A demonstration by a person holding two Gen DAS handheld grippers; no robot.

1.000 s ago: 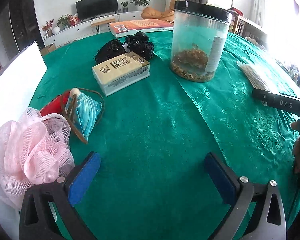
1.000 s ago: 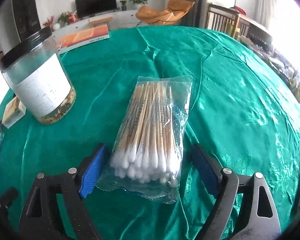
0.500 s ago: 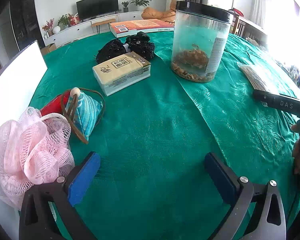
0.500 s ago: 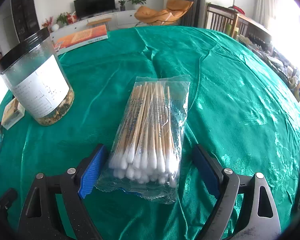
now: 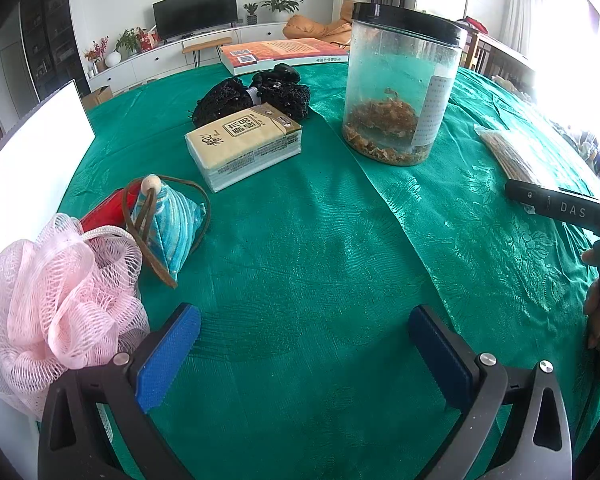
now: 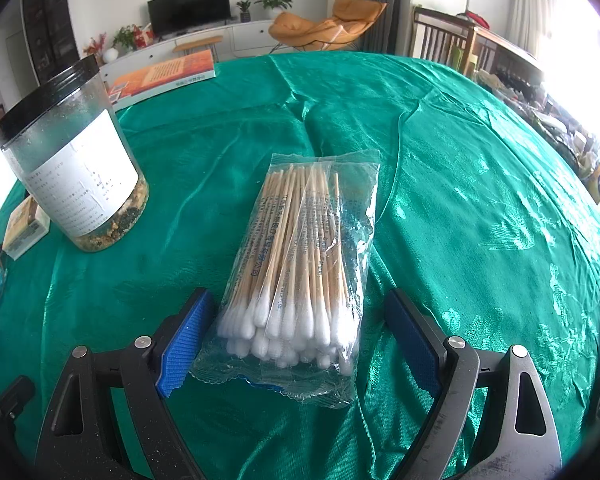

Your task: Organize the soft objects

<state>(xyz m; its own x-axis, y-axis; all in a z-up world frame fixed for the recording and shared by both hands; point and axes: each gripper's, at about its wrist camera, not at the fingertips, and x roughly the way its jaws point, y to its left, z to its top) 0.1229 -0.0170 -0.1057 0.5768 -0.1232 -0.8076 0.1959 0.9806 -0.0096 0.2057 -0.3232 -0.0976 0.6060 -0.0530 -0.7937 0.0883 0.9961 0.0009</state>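
A clear bag of cotton swabs lies on the green tablecloth. My right gripper is open, with its blue pads on either side of the bag's near end, not touching it. My left gripper is open and empty over bare cloth. To its left lie a pink mesh bath puff, a blue striped pyramid pouch with a brown cord, and a red item behind it. A tissue pack and black fabric items lie farther back.
A clear jar with a black lid stands at the back middle; it also shows in the right wrist view. An orange book lies at the far edge. A white board stands at the left. The right gripper's handle shows at the right.
My right gripper has edged slightly back and down along the swab bag. My left gripper has barely moved. Both stay open.
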